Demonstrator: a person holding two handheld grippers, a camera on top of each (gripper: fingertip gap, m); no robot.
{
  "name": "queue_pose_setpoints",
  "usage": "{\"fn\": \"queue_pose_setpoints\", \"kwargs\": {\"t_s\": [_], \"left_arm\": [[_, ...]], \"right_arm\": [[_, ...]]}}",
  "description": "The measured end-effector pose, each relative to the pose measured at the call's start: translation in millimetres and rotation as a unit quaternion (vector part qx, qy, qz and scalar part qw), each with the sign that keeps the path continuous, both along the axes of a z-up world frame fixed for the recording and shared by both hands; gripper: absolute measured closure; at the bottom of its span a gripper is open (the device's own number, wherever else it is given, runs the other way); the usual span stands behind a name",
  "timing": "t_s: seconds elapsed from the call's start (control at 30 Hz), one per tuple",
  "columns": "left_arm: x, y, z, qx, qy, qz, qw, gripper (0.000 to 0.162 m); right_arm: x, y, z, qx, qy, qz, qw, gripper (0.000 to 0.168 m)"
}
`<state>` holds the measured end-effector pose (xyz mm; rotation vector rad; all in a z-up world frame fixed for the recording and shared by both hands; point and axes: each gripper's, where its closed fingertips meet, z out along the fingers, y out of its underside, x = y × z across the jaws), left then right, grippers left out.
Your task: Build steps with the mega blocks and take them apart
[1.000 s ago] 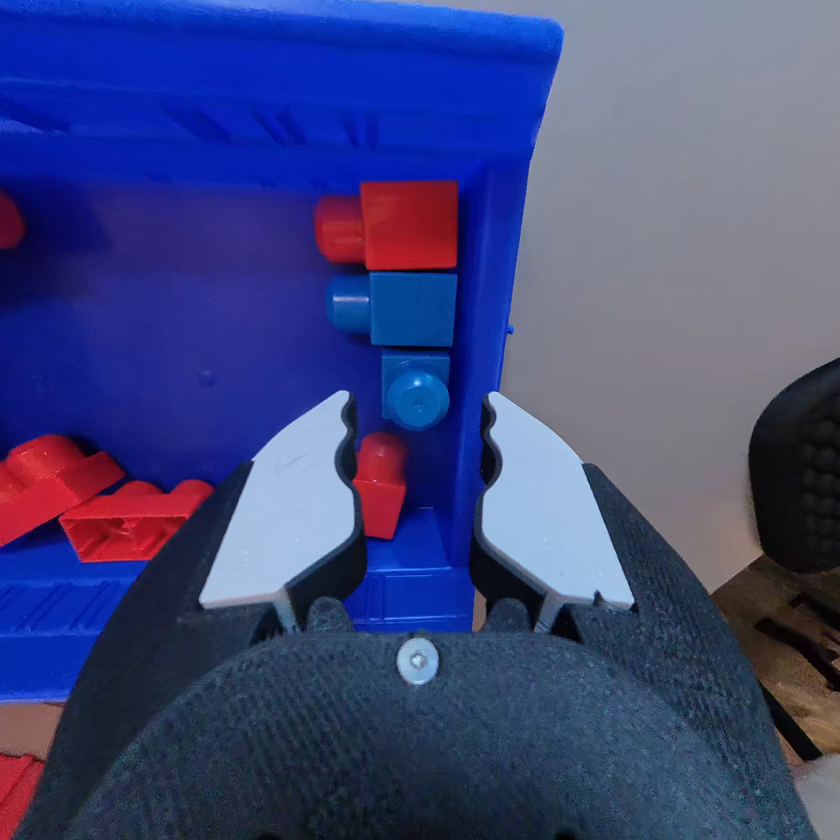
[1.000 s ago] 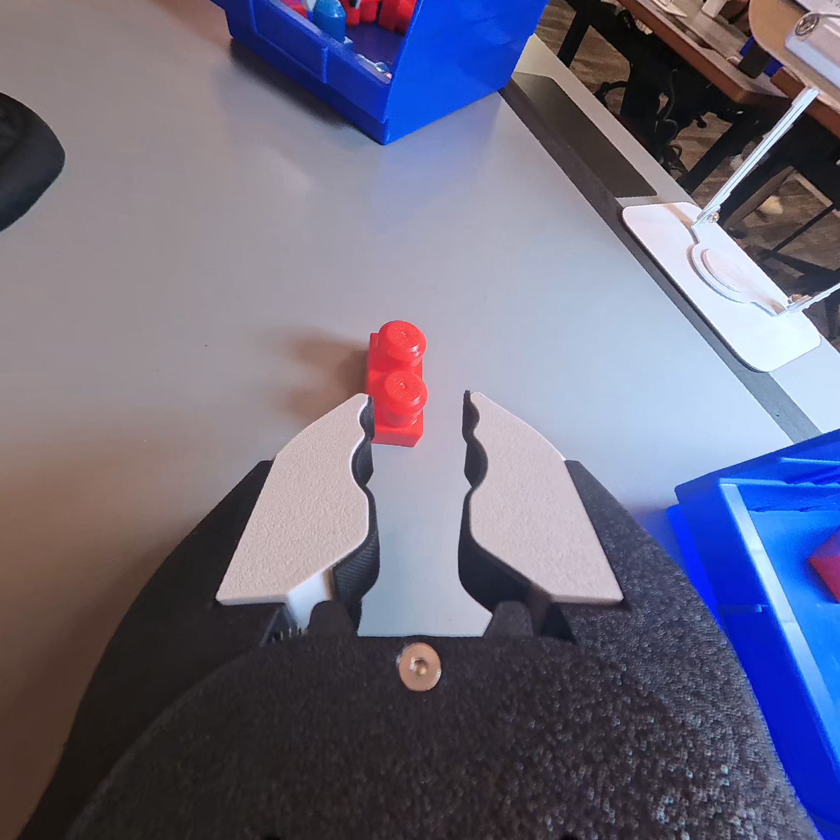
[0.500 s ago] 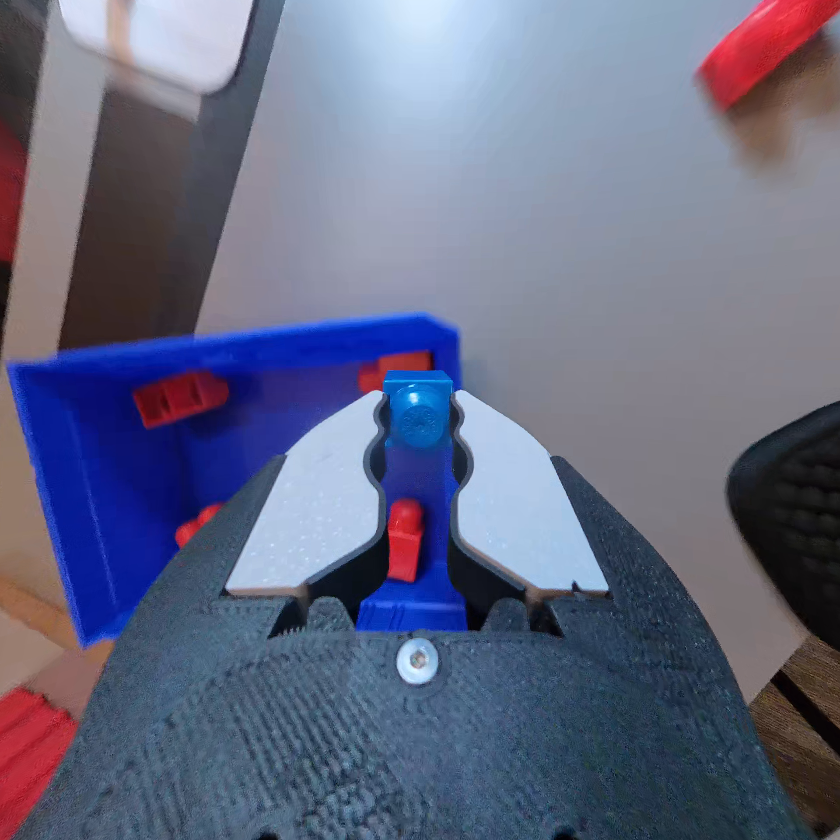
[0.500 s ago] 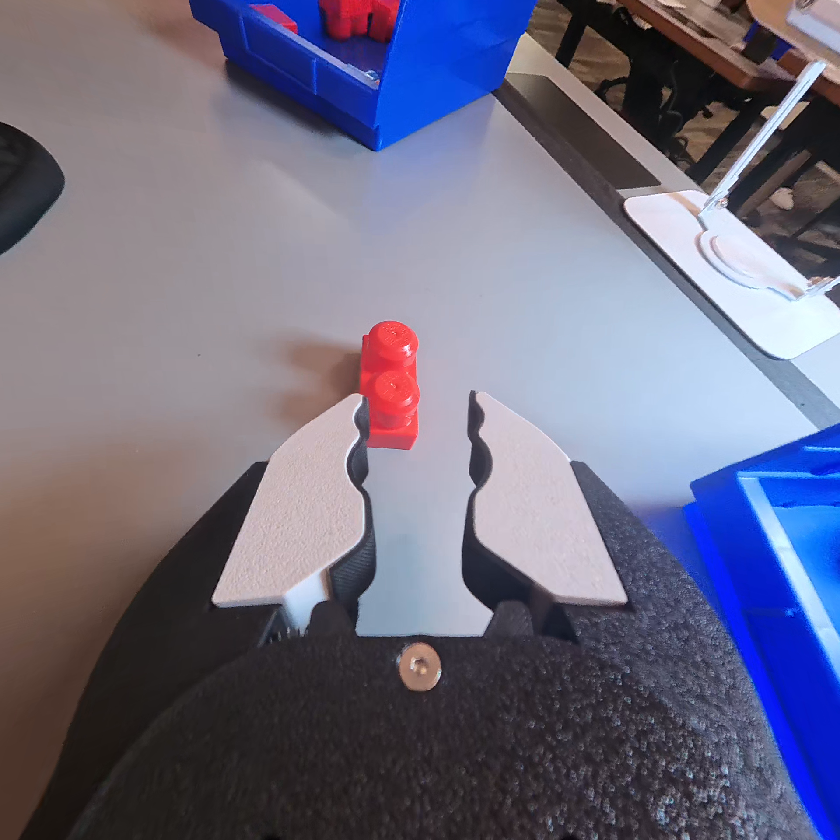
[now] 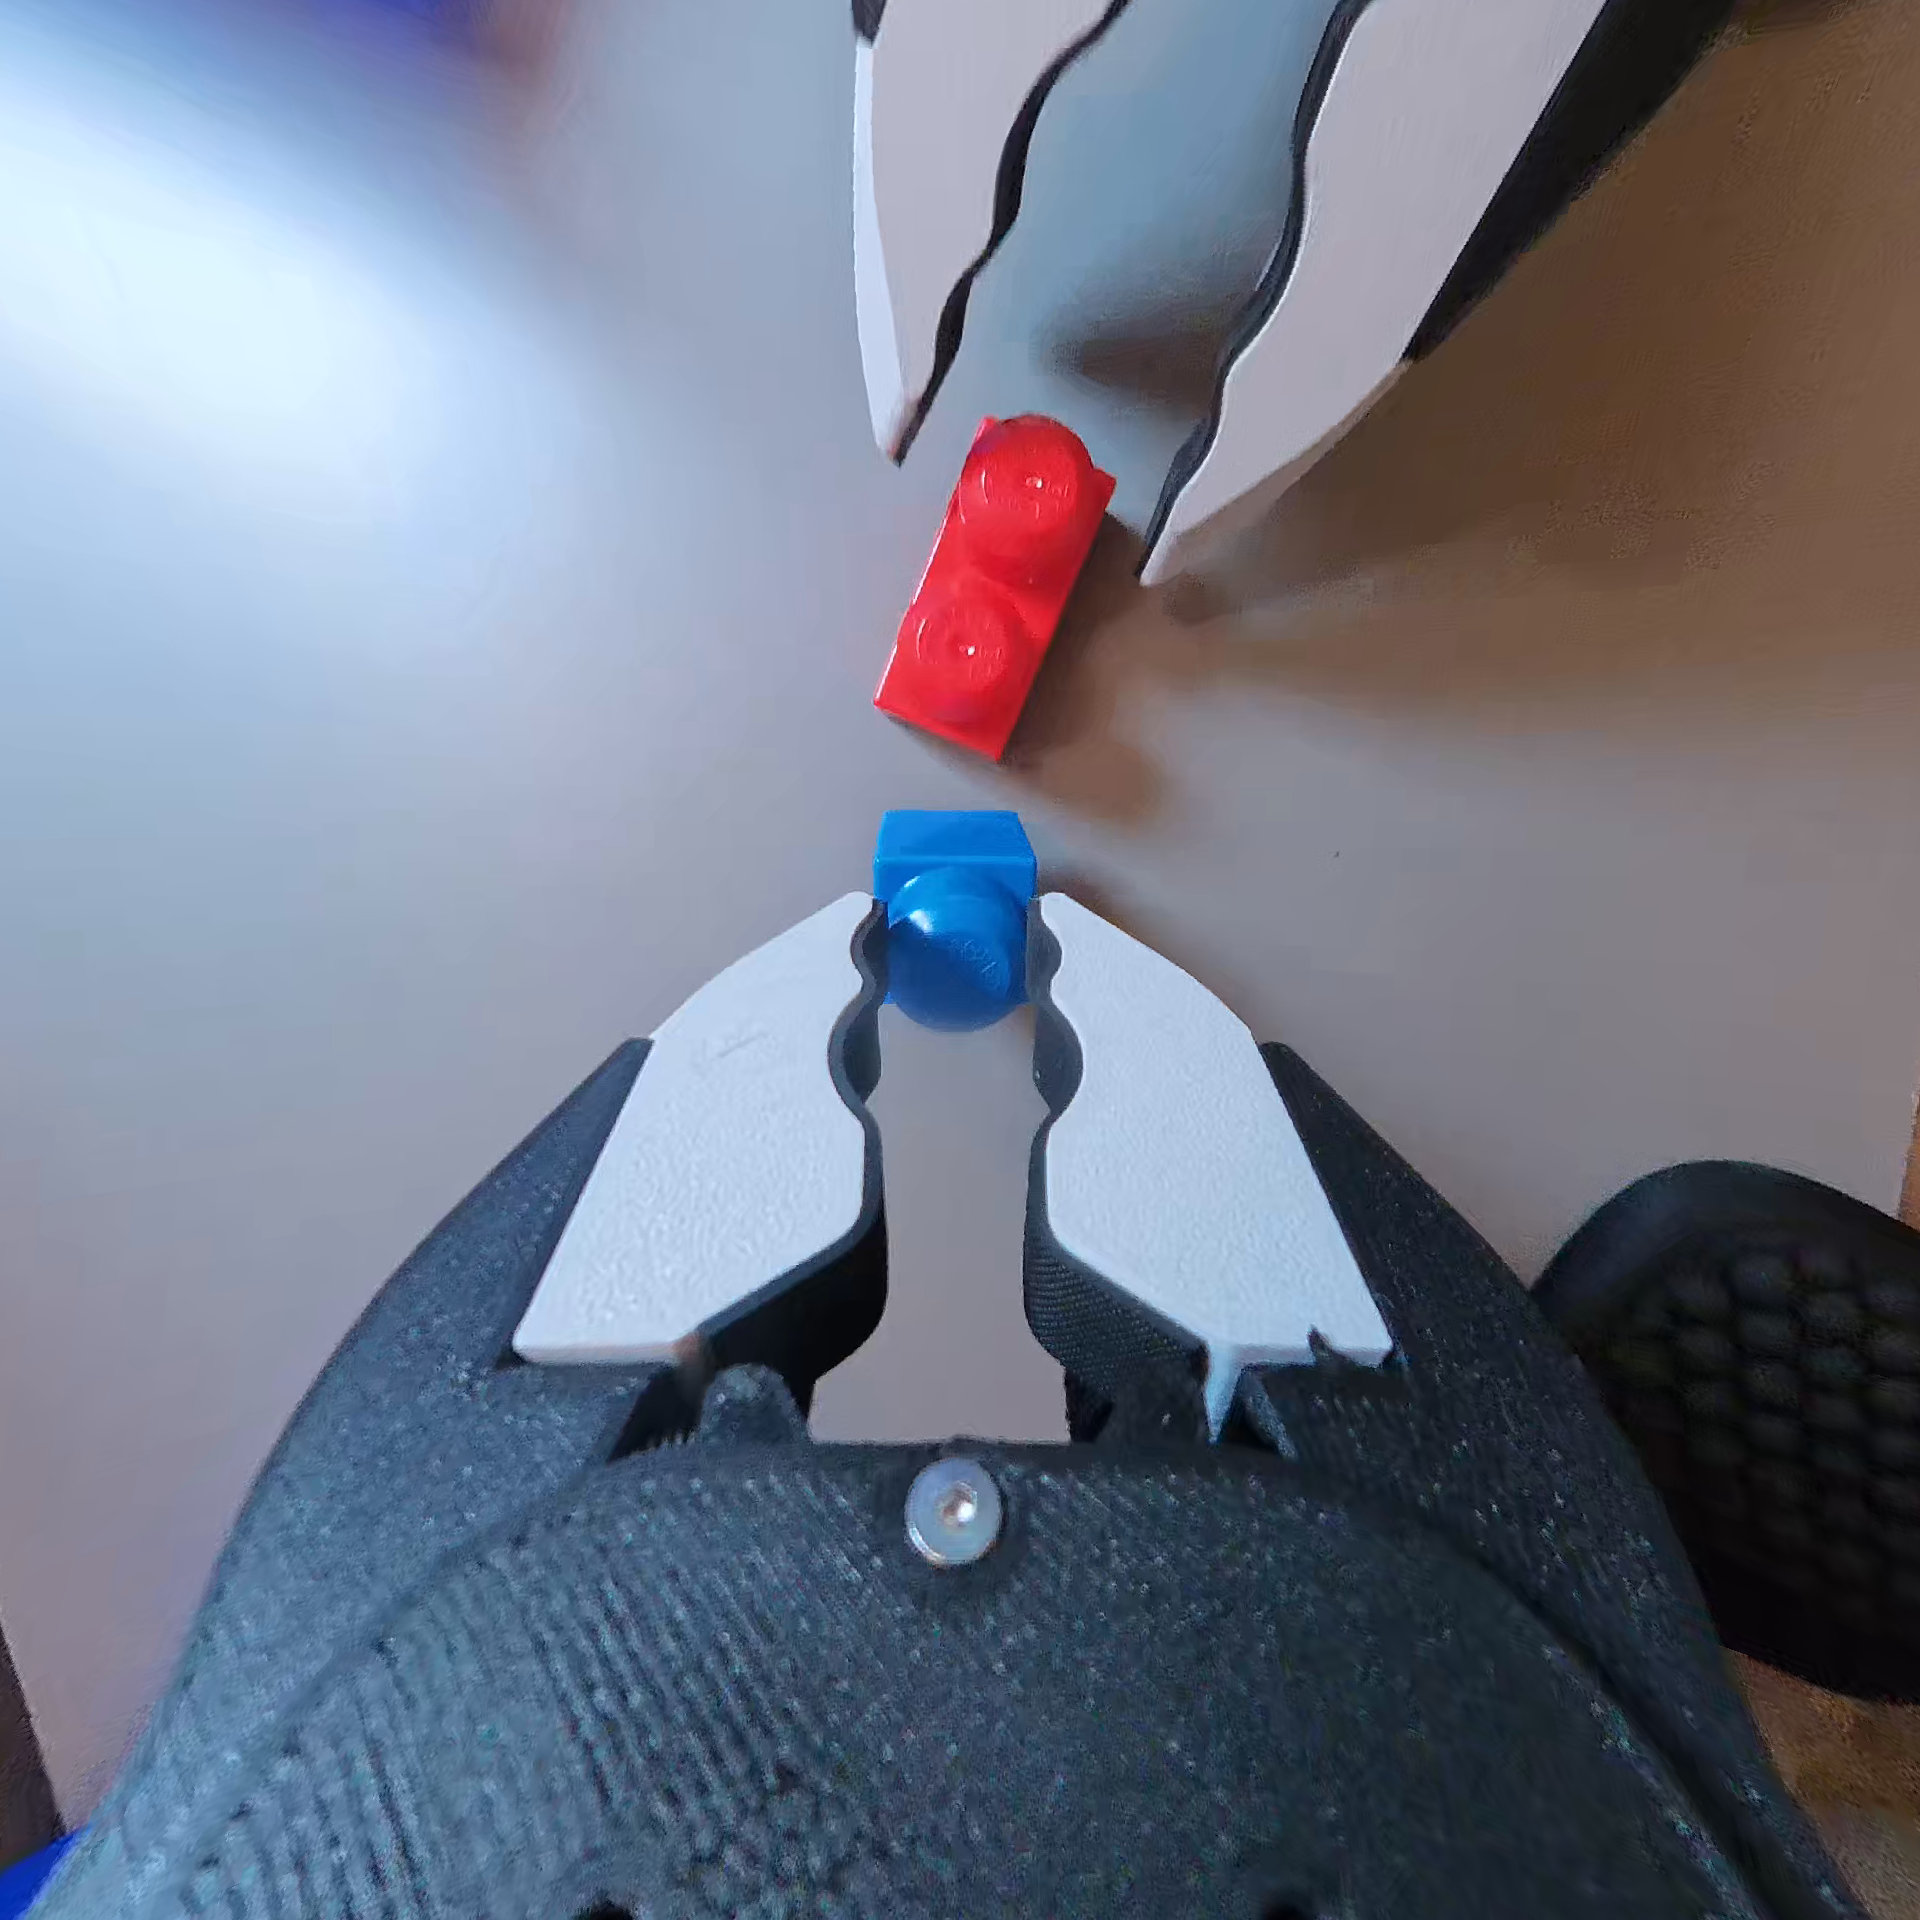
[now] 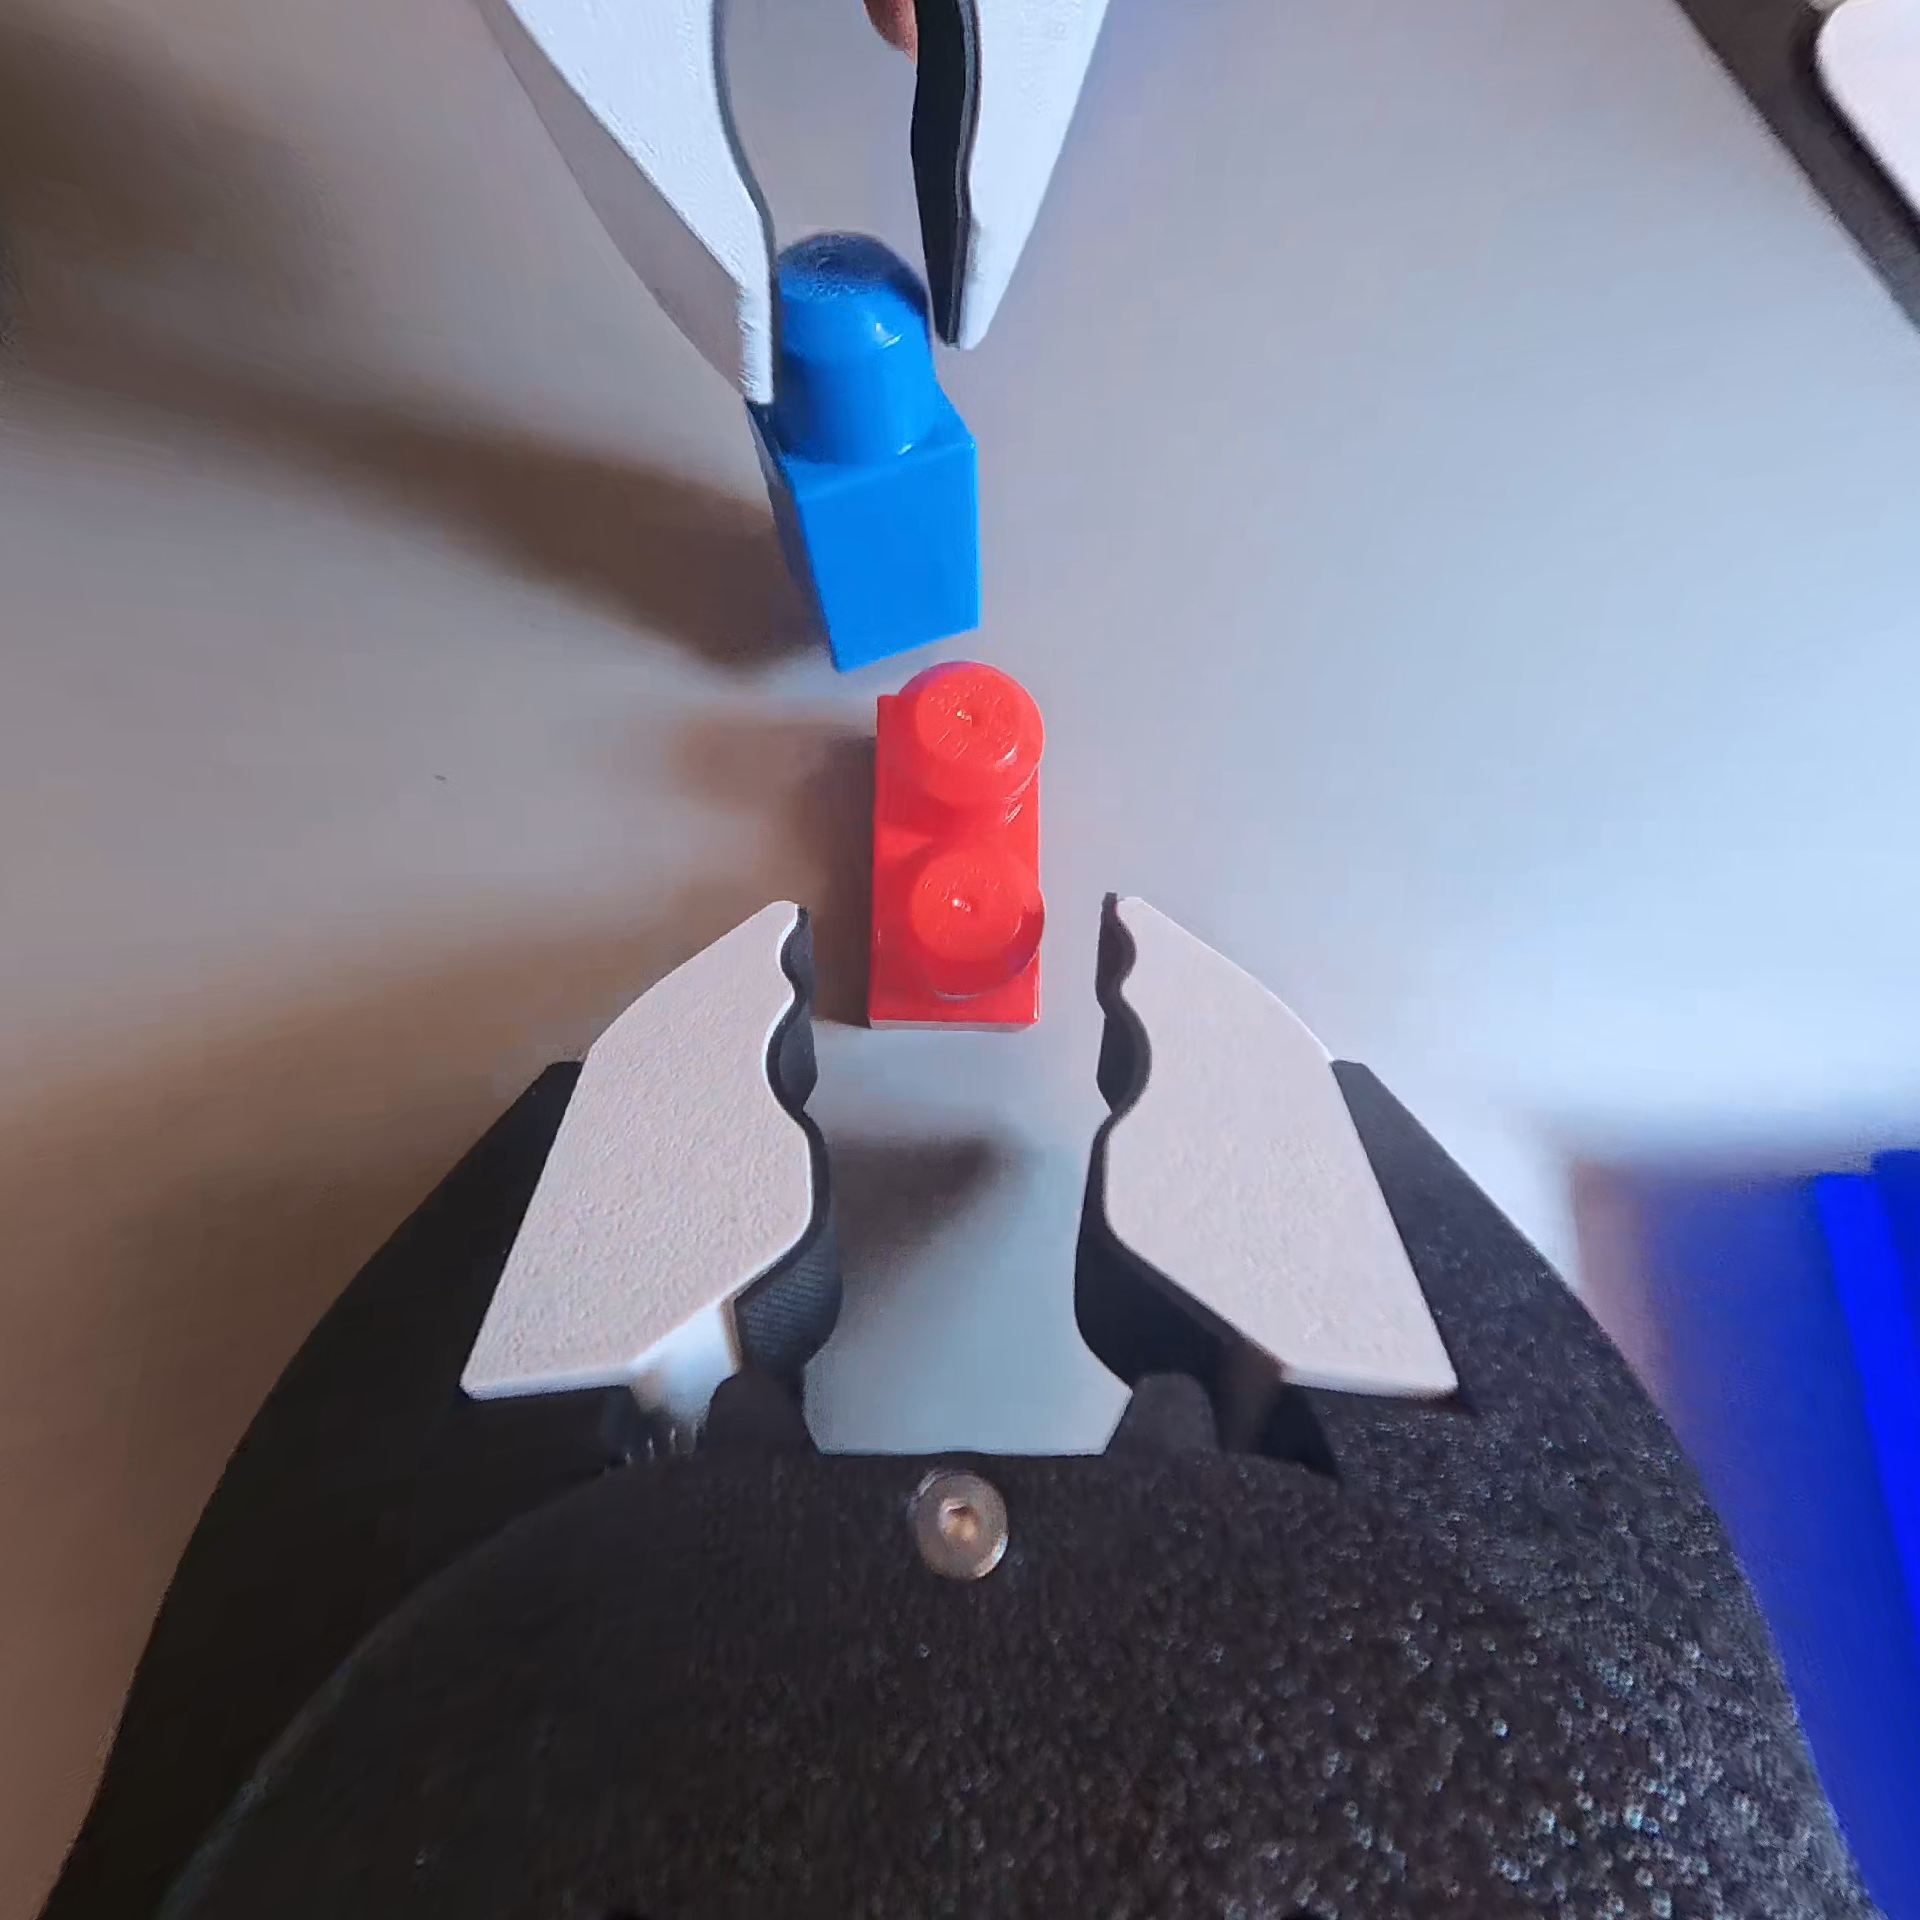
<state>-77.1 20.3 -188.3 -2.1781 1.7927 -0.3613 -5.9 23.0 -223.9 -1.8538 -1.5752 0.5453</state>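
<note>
While a plain grey tabletop (image 6: 1455, 623) fills both views, one red two-stud block (image 6: 954, 862) lies flat on it. Just above its far stud hangs one blue single-stud block (image 6: 883, 488), pinched at the stud by the left gripper (image 5: 954, 935). Spread wide, the empty right gripper (image 6: 951, 935) straddles the red block's near end.

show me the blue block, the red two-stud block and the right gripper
blue block (image 6: 894, 540), right wrist view, front face of its body
red two-stud block (image 6: 971, 727), right wrist view, top of its far stud
right gripper (image 6: 951, 909), right wrist view, midway between its open fingertips
</note>
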Motion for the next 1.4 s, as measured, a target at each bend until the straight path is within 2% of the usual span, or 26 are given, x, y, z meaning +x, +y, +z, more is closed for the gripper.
{"fn": "queue_pose_setpoints", "kwargs": {"t_s": [0.07, 0.1, 0.17, 0.23, 0.3, 0.4, 0.53, 0.6, 0.67, 0.73, 0.93, 1.07, 1.17, 1.2, 1.27, 1.33, 1.4], "left_arm": [[0, 0, 0, 0.009, -0.009, 0.006, 1.0, 0.126], [0, 0, 2, 0.018, -0.02, 0.011, 1.0, 0.121], [3, -5, 12, 0.033, -0.069, 0.024, 0.997, 0.115], [7, -8, 24, 0.064, -0.127, 0.042, 0.989, 0.114], [12, -16, 34, 0.085, -0.196, 0.058, 0.975, 0.114], [19, -21, 48, 0.115, -0.306, 0.097, 0.94, 0.115], [33, -33, 83, 0.087, -0.489, 0.126, 0.859, 0.115], [40, -43, 99, 0.054, -0.549, 0.112, 0.826, 0.115], [43, -54, 109, 0.032, -0.575, 0.087, 0.813, 0.117], [41, -66, 120, 0.034, -0.603, 0.057, 0.795, 0.13], [37, -70, 117, 0.046, -0.603, 0.052, 0.794, 0.123], [32, -62, 116, 0.057, -0.611, 0.073, 0.786, 0.116], [35, -64, 114, 0.051, -0.612, 0.068, 0.786, 0.119], [36, -65, 112, 0.051, -0.607, 0.065, 0.79, 0.125], [35, -65, 108, 0.059, -0.593, 0.064, 0.8, 0.128], [30, -60, 105, 0.074, -0.574, 0.068, 0.813, 0.128], [16, -50, 106, 0.097, -0.561, 0.082, 0.818, 0.128]], "right_arm": [[-2, 2, -8, -0.003, -0.011, -0.005, 1.0, 0.119], [-2, 3, -11, -0.002, -0.011, -0.005, 1.0, 0.133], [-1, 4, -12, 0.005, -0.006, 0.0, 1.0, 0.134], [2, 10, -4, 0.027, 0.006, -0.003, 1.0, 0.134], [2, 14, 16, 0.034, 0.06, -0.005, 0.998, 0.134], [-2, 8, 68, 0.034, 0.212, 0.014, 0.977, 0.135], [-9, -26, 135, -0.014, 0.406, 0.071, 0.911, 0.135], [-17, -47, 146, -0.045, 0.445, 0.101, 0.889, 0.134], [-24, -60, 152, -0.063, 0.47, 0.114, 0.873, 0.134], [-27, -64, 155, -0.079, 0.484, 0.113, 0.864, 0.134], [-31, -64, 153, -0.086, 0.484, 0.111, 0.864, 0.134], [-33, -65, 148, -0.09, 0.482, 0.111, 0.864, 0.134], [-37, -66, 142, -0.087, 0.472, 0.11, 0.87, 0.134], [-38, -66, 141, -0.087, 0.471, 0.11, 0.871, 0.134], [-39, -65, 137, -0.092, 0.465, 0.109, 0.874, 0.134], [-41, -58, 132, -0.083, 0.436, 0.104, 0.89, 0.132], [-44, -45, 120, -0.072, 0.373, 0.098, 0.92, 0.123]]}}
